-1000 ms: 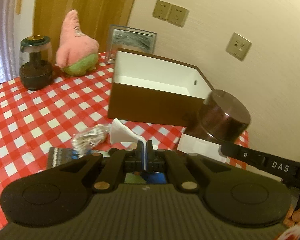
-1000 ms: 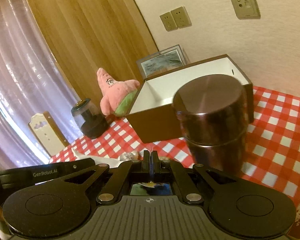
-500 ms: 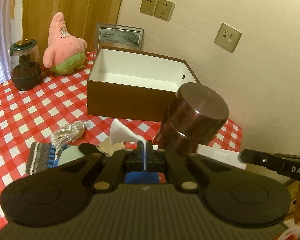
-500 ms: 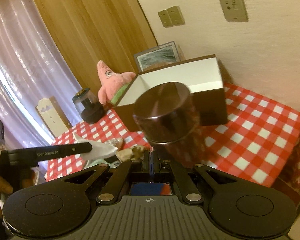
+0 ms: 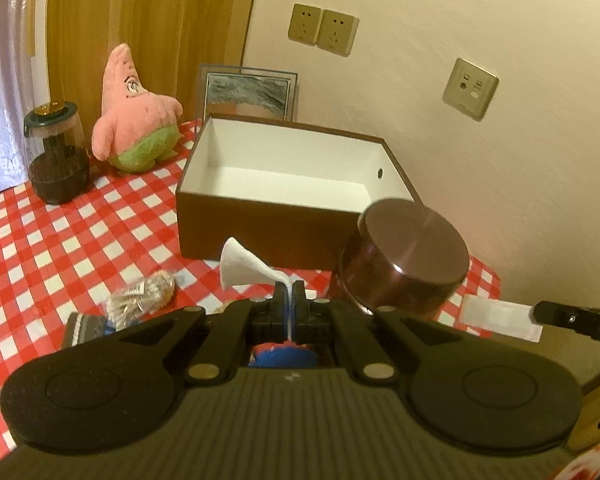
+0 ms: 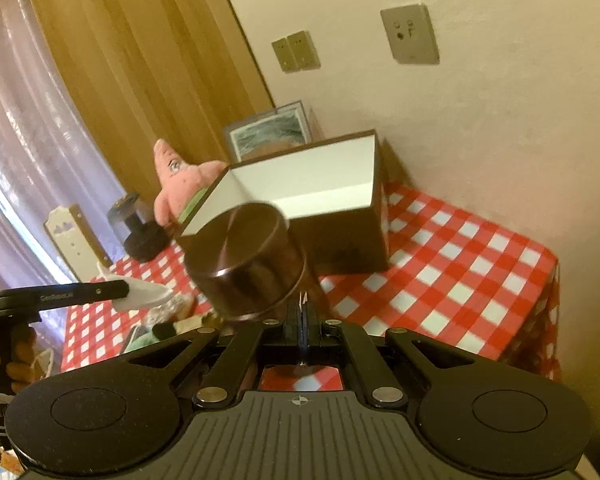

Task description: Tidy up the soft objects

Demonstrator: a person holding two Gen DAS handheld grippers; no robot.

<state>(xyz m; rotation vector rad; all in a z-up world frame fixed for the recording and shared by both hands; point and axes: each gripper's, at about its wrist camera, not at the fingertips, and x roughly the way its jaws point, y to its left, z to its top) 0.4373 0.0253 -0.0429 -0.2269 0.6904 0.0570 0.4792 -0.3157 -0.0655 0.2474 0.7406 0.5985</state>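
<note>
My left gripper [image 5: 288,292] is clamped tight on a thin white cloth [image 5: 242,266], which fans out from the jaws toward 11 o'clock, held off the table. My right gripper [image 6: 302,308] has its jaws closed too, with a thin white sliver [image 6: 303,299] poking up between the tips; I cannot tell what that sliver is.

Just past the left jaws, at 10 o'clock, a small silvery-beige bundle [image 5: 142,292] lies on the red-and-white checked tablecloth [image 5: 60,236], with a striped knit piece [image 5: 84,326] just beside it at 9 o'clock. At 2 o'clock stands a dark brown round canister [image 5: 404,256], near the front right corner of the open brown box [image 5: 260,224]; I cannot tell whether they touch. The box's white interior shows nothing in it.

Farther off, at 10 o'clock, a pink star-shaped plush toy [image 5: 134,120] stands upright by the box's far left corner, and a dark lidded jar [image 5: 56,156] sits left of it. Behind the box a framed picture [image 5: 248,94] leans at the wall.
</note>
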